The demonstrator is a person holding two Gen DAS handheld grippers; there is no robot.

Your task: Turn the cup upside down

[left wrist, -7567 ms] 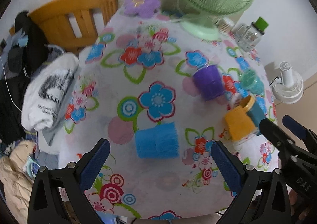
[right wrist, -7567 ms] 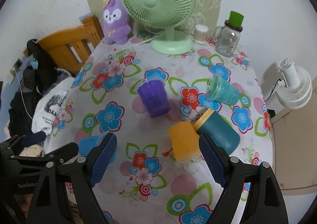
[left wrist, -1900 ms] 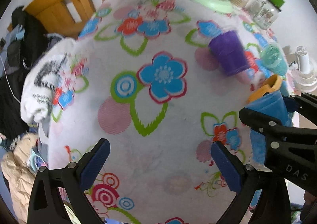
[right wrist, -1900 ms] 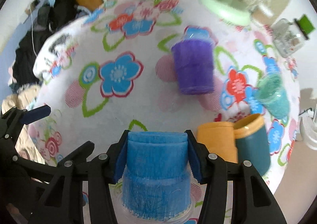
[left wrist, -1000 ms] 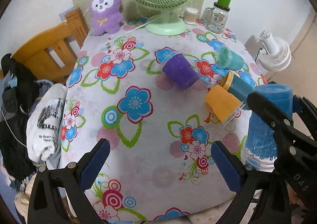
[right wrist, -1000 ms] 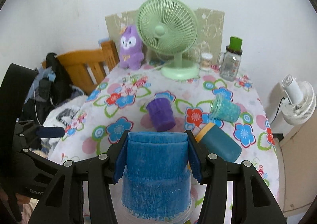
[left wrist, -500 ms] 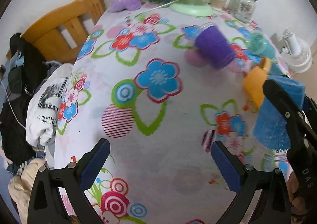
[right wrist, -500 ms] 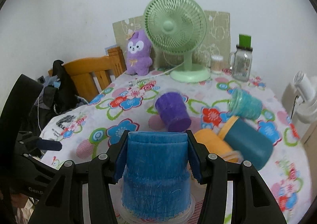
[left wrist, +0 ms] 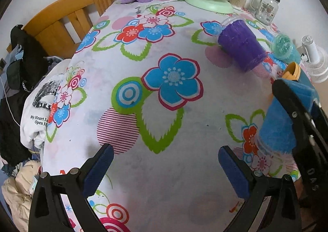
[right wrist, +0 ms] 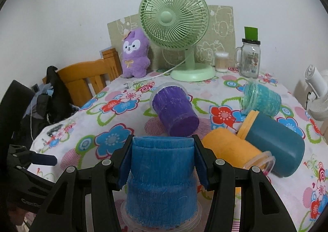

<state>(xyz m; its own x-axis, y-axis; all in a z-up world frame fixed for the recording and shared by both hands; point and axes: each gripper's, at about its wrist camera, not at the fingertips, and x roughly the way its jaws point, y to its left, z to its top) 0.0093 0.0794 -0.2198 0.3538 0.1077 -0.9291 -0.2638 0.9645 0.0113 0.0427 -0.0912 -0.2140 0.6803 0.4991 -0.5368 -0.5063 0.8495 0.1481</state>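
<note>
My right gripper (right wrist: 163,160) is shut on the blue cup (right wrist: 162,178). The cup stands upside down, its clear rim at or just above the flowered tablecloth (right wrist: 98,129) near the front edge; whether it touches I cannot tell. In the left wrist view the blue cup (left wrist: 280,127) shows at the right edge, held by the right gripper's black fingers (left wrist: 295,113). My left gripper (left wrist: 163,168) is open and empty, low over the cloth near the front edge.
A purple cup (right wrist: 175,111), an orange cup (right wrist: 231,150), a dark teal cup (right wrist: 274,146) and a light teal cup (right wrist: 260,98) lie on their sides. A green fan (right wrist: 174,18), plush toy (right wrist: 135,55) and glass jar (right wrist: 250,59) stand at the back. A wooden chair (left wrist: 67,25) is left.
My right gripper has lowered the upside-down blue cup toward the cloth. My left gripper has moved closer to the table and stayed open.
</note>
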